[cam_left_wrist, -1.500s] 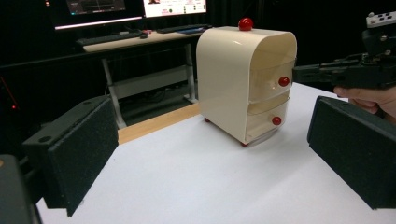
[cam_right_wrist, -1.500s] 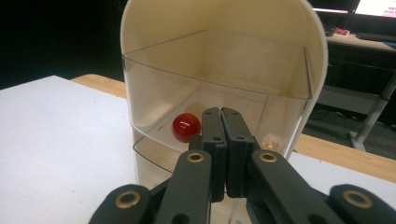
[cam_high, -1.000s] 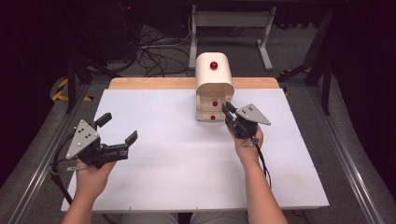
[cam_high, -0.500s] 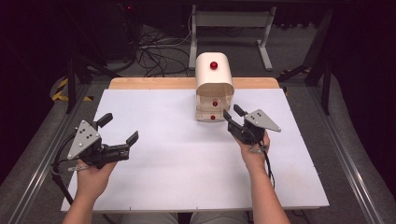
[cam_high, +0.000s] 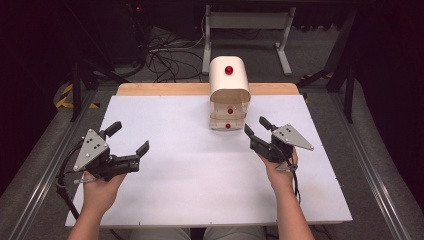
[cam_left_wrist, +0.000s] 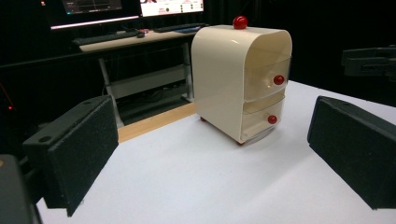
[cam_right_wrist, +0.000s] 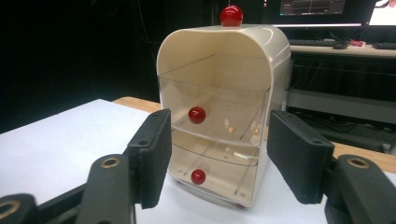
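A cream two-drawer cabinet (cam_high: 229, 80) with a red ball on top stands at the back middle of the white tabletop (cam_high: 200, 175). Its clear drawers carry red knobs, upper (cam_right_wrist: 196, 115) and lower (cam_right_wrist: 198, 176), and both look pushed in. My right gripper (cam_high: 256, 126) hovers just right of the cabinet's front. Its jaws have just been opening and now stand open with nothing between them; in the right gripper view the gripper (cam_right_wrist: 219, 154) faces the cabinet (cam_right_wrist: 224, 60). My left gripper (cam_high: 130, 137) rests open at the left, far from the cabinet (cam_left_wrist: 224, 79).
A wooden strip (cam_high: 160, 89) edges the table's back. Behind it stand a metal desk frame (cam_high: 247, 22) and floor cables (cam_high: 165, 55). A desk with a keyboard (cam_left_wrist: 107, 37) and monitors sits beyond. The right gripper (cam_left_wrist: 369, 60) shows in the left gripper view.
My right gripper has drawn back from the cabinet's lower drawer front toward the person and to the right, and its jaws have spread apart. The left gripper has kept still.
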